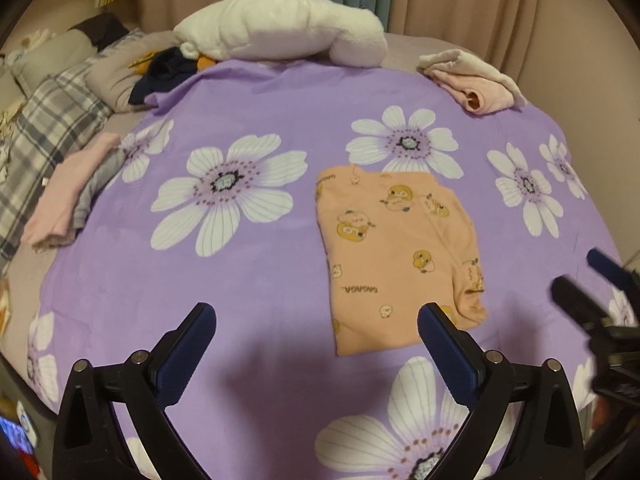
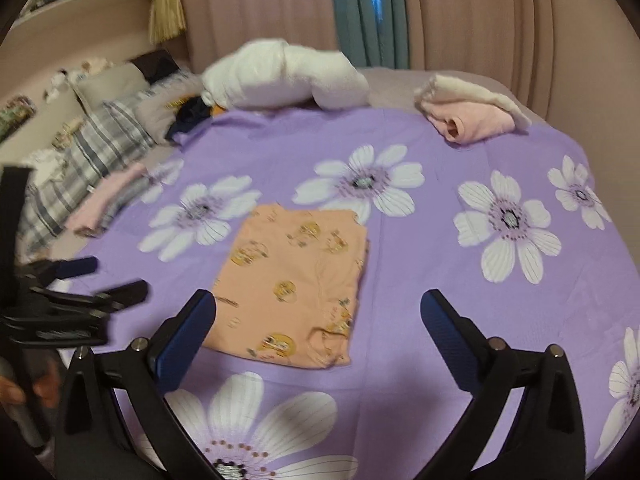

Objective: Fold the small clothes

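Observation:
A small orange garment [image 1: 394,260] with yellow duck prints lies folded into a flat rectangle on the purple flowered bedspread [image 1: 260,92]. My left gripper [image 1: 317,312] hangs above the spread with its jaws wide open and nothing between them; the garment lies just beyond its right finger. In the right wrist view the same folded garment [image 2: 296,284] lies ahead, between and beyond the open, empty jaws of my right gripper [image 2: 319,299]. Each gripper shows at the edge of the other's view: the right gripper [image 1: 580,276] and the left gripper [image 2: 116,280].
A pink folded garment [image 1: 68,192] lies at the spread's left edge. Folded pink and cream clothes [image 1: 472,80] sit at the far right. A white rolled blanket [image 1: 280,28] and dark clothes [image 1: 168,70] lie at the back, plaid pillows [image 1: 44,128] left, curtains [image 2: 460,8] behind.

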`<state>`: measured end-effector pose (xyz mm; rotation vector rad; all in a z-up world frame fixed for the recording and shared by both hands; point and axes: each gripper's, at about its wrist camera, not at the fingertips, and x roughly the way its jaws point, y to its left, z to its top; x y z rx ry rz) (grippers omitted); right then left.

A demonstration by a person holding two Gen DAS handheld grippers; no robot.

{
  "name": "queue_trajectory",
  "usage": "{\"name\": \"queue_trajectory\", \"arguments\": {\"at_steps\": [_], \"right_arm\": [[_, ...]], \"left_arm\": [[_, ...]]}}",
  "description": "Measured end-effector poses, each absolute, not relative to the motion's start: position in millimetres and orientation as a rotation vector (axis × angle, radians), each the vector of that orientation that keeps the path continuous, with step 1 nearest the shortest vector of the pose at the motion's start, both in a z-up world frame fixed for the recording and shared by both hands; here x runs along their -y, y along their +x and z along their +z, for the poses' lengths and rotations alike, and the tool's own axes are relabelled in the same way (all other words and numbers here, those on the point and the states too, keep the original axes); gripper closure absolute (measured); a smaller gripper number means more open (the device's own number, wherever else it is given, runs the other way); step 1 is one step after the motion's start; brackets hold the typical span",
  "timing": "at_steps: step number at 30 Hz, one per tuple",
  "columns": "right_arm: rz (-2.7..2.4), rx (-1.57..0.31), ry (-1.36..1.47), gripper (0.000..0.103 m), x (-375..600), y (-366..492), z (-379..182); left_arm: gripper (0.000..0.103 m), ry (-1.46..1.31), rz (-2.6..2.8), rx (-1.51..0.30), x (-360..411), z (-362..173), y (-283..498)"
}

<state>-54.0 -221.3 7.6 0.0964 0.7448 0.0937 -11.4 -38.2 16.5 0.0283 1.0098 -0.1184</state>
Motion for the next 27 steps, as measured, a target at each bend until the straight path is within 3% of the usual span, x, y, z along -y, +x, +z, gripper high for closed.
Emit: {"name": "queue_trajectory", "arguments": {"at_steps": [7,27], "right_arm": [[0.063,-0.854,0.118,0.000,220,-45,-21],[0.077,-0.854,0.106,0.000,215,-50,-17]], "left_arm": [[0.003,0.022,-0.110,-1.050,37,7,-16],[0.003,0.019,-0.121,-1.059,40,8,-16]]}}
